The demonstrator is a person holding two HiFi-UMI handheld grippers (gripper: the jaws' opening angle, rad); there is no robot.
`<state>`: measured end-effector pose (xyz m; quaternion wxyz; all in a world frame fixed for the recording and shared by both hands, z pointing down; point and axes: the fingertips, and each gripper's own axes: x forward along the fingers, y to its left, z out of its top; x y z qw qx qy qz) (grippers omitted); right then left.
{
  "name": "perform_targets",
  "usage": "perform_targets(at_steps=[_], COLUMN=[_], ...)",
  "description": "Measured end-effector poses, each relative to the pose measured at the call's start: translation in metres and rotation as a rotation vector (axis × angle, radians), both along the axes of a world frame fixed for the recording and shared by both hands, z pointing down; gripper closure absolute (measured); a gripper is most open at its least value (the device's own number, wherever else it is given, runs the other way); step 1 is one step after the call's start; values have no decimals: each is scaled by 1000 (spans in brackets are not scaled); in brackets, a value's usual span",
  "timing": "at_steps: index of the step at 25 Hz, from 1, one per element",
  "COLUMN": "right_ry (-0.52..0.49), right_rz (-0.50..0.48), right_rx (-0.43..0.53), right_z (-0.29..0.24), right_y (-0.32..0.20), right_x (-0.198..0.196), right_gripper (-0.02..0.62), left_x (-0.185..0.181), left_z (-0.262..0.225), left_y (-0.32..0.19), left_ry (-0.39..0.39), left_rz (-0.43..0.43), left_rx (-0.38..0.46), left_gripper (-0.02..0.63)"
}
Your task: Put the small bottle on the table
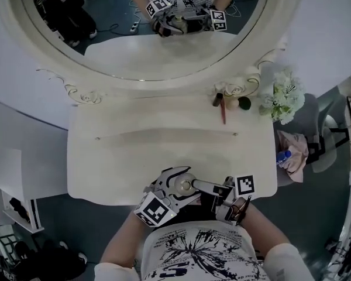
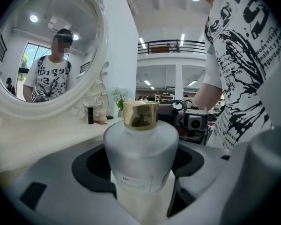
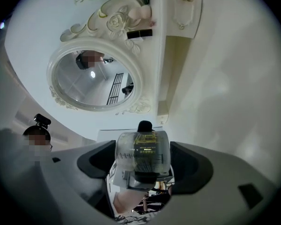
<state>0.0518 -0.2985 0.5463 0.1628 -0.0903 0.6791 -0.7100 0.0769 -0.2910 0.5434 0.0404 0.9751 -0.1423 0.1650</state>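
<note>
L gripper (image 2: 140, 172) clamps frosted bottle (image 2: 140, 146), gold cap (image 2: 140, 115); R gripper (image 3: 143, 168) clamps clear bottle (image 3: 143, 153). Both at table (image 1: 164, 151) front edge.

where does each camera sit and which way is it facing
Left gripper view: rides the left gripper, looks along the table front past its gold-capped bottle; mirror left, printed shirt right.
Right gripper view: rides the right gripper, rolled sideways, looks past its small clear bottle at the mirror; its jaws and the person's head show.
Head view: on the head, looks steeply down on the table; both grippers and printed shirt show.
Shared: all three show the mirror.
</note>
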Motion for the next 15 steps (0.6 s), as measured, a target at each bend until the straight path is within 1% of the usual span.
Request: perform_targets(at_steps=[4,8,12,15], right_ry=[13,51,103,116], right_rz=[3,40,46,58], right_rx=[-37,-78,-63,-58], right_z=[28,57,77,84], right_y=[-5,-11,-16,-17], right_x=[5,16,20,23], right_gripper=[225,225,225,227], left_x=[5,14,19,21], left_z=[30,61,84,92], left_y=[-5,-12,-16,-17], left_ry=[-24,-50,-74,-80], left_rz=[-16,-29,-34,-51], left_rx=[-44,-96,-123,-137], left_gripper=[255,255,255,255])
